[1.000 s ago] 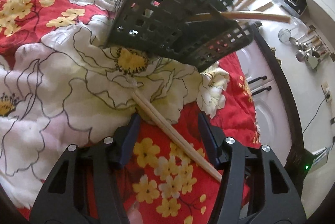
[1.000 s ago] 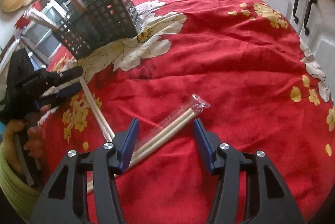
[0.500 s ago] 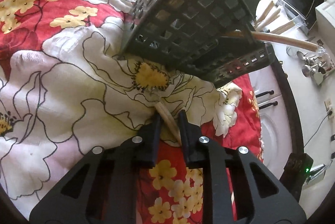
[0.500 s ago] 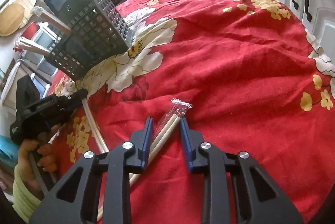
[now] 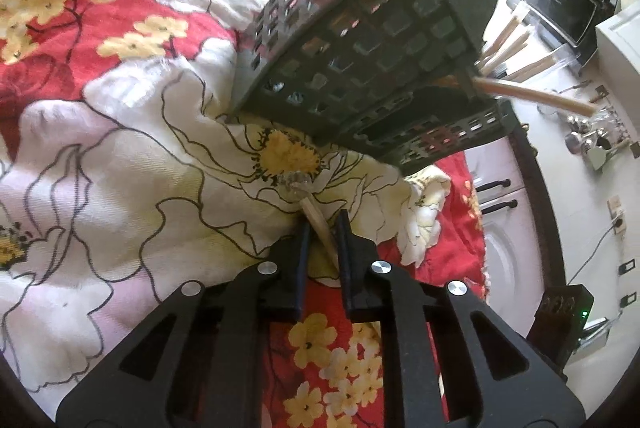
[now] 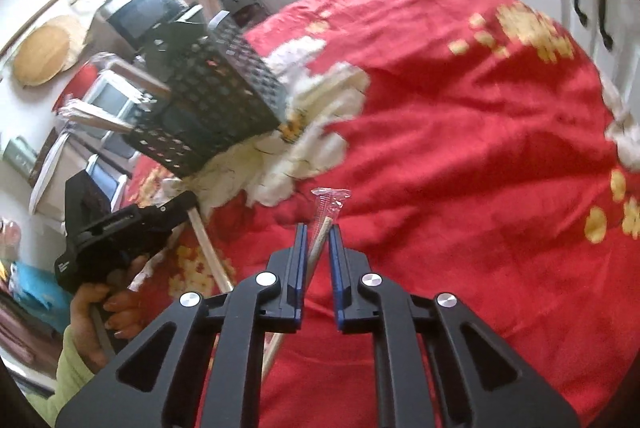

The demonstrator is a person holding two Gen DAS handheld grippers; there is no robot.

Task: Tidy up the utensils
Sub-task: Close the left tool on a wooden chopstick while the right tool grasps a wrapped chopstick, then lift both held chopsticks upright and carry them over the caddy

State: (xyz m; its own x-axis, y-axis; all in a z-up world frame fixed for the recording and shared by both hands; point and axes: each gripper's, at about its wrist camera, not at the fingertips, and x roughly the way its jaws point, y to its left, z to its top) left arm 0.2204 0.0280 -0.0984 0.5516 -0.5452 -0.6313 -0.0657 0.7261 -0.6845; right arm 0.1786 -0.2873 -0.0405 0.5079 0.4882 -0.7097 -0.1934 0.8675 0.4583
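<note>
Right wrist view: a wrapped pair of chopsticks lies between the fingers of the right gripper, which is clamped on it above the red floral cloth. Left wrist view: the left gripper is clenched on another chopstick pair, its wrapped tip just short of the black perforated basket already holding more chopsticks.

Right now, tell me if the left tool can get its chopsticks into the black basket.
Probably yes. The left tool is shut on wrapped chopsticks, and the black basket stands just ahead on the cloth with nothing between. Its opening faces away, so the tool must lift over the rim.
</note>
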